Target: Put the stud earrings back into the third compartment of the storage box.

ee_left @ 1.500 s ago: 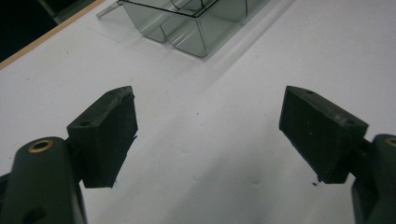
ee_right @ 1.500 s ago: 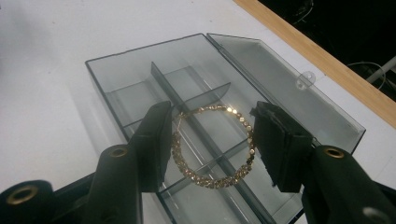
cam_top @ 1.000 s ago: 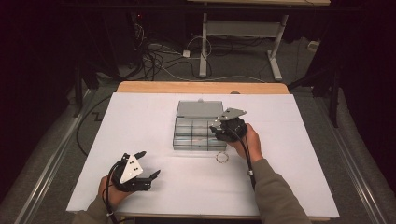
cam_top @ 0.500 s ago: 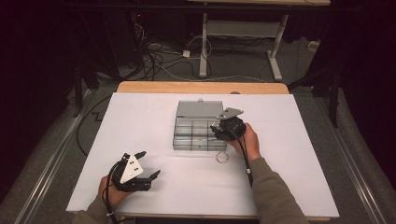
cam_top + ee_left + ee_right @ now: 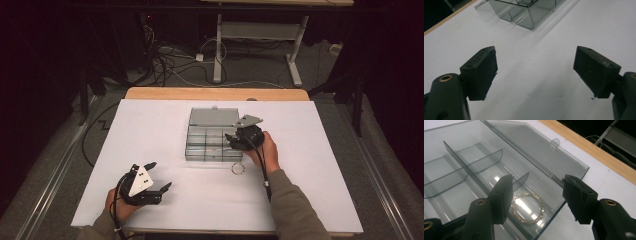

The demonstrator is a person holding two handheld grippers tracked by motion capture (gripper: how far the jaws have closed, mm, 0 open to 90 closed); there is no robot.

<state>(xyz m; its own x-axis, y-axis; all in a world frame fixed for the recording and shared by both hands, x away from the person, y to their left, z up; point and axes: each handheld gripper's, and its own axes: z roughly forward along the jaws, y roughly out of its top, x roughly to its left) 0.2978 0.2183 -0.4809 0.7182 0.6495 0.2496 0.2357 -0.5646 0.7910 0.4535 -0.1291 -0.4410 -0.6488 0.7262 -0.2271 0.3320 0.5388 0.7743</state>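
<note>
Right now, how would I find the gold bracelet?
Look at the clear plastic organizer box on the white table. The gold chain bracelet lies in its corner compartment beneath the right tongs. Unlike the silvery ring outside, it's gold and inside.

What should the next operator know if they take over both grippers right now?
Right gripper: open, jaws just widened, over the clear organizer box; gold bracelet lies loose in a compartment below, not gripped.
Left gripper: open, holding nothing, low over the white table near its front left.
Done: one bracelet is in the box, lid open.
Left: a second ring-shaped piece sits on the table in front of the box; probably pick that next.
</note>
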